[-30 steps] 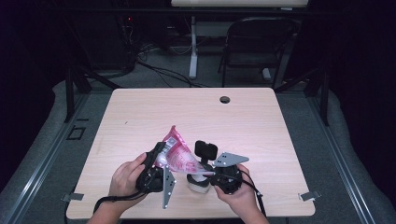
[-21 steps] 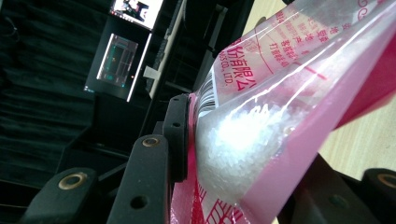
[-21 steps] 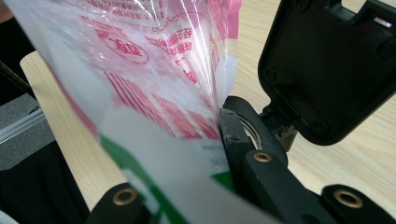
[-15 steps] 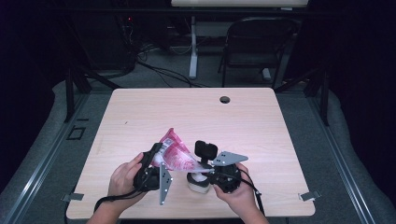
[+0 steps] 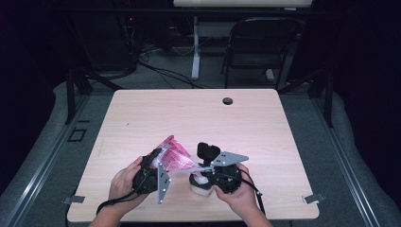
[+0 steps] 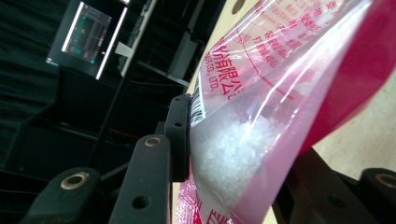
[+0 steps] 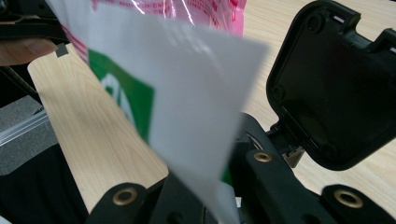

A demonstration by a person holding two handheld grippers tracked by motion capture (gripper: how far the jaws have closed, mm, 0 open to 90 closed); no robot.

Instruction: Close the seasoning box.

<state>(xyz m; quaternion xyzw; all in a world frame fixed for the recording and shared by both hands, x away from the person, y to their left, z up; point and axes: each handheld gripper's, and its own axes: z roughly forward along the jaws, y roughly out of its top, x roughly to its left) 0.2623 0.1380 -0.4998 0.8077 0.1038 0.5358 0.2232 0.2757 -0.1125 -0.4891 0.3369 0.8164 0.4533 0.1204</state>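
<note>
A pink and clear plastic bag (image 5: 174, 156) with white granules (image 6: 233, 144) inside hangs tilted over the table's front. My left gripper (image 5: 152, 166) is shut on its lower end. The jaws have just been closing a little, with the bag (image 6: 289, 65) pressed between the pads (image 6: 180, 135). The bag's other end points towards a white container (image 5: 200, 185) with a green label (image 7: 126, 100). My right gripper (image 5: 210, 176) is shut on this container. The container's black flip lid (image 5: 207, 151) stands open, and it looms large at the right of the right gripper view (image 7: 327, 84).
The light wooden table (image 5: 198, 118) has a round cable hole (image 5: 228, 100) near its far edge. A black chair (image 5: 257, 52) and cables lie on the floor beyond it. The front edge is close under both hands.
My left gripper has sunk a little with the bag, whose upper end now sits lower. The right gripper and the container have stayed still.
</note>
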